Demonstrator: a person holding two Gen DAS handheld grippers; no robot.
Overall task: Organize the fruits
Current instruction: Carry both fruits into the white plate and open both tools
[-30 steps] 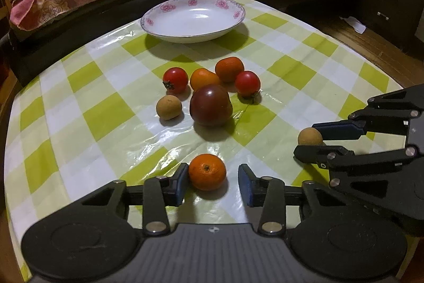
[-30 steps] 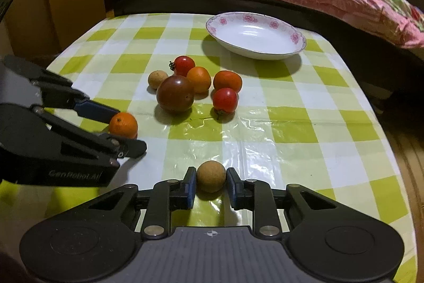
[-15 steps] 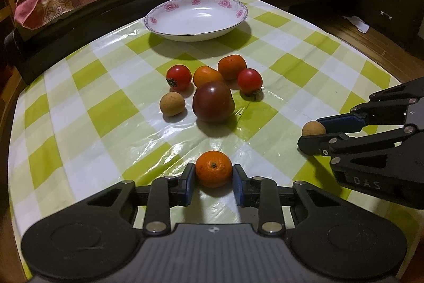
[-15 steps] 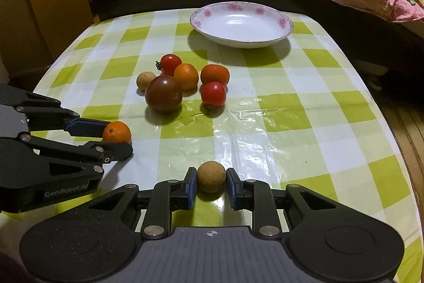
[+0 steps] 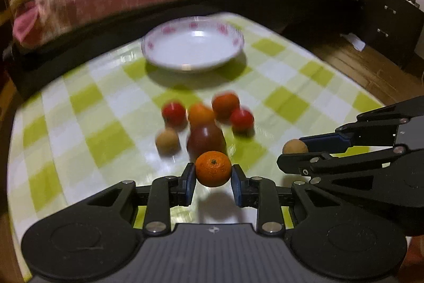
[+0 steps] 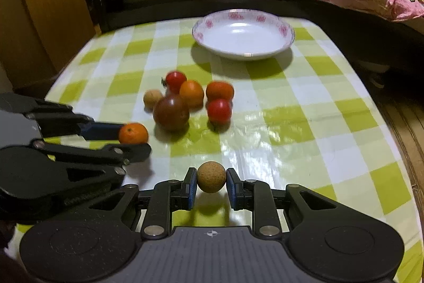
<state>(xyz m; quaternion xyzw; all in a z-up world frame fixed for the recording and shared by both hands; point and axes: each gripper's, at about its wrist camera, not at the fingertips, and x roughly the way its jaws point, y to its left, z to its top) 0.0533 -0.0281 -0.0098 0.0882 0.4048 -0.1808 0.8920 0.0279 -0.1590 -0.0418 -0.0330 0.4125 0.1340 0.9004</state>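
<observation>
- Since a second ago, the left gripper (image 5: 213,175) has closed from well apart onto the small round orange mandarin (image 5: 213,168), and the fruit now hangs clear of the table with its shadow beneath; the jaws are closing the last bit.
- Both grippers point steeply down over the green-and-white checked plastic tablecloth (image 6: 304,108), the left gripper (image 6: 135,139) low at the left of the right wrist view.
- Blue pads (image 5: 190,183) press the mandarin's two sides.
- The right gripper (image 6: 211,183) stays clenched on the small round tan cork-textured fruit (image 6: 211,180), now lifted slightly too.
- Ahead lie the remaining fruits, clustered around a dark purple-brown tomato (image 6: 171,112), with the white shallow dish with pink flowers (image 6: 285,29) beyond, nothing in it.
</observation>
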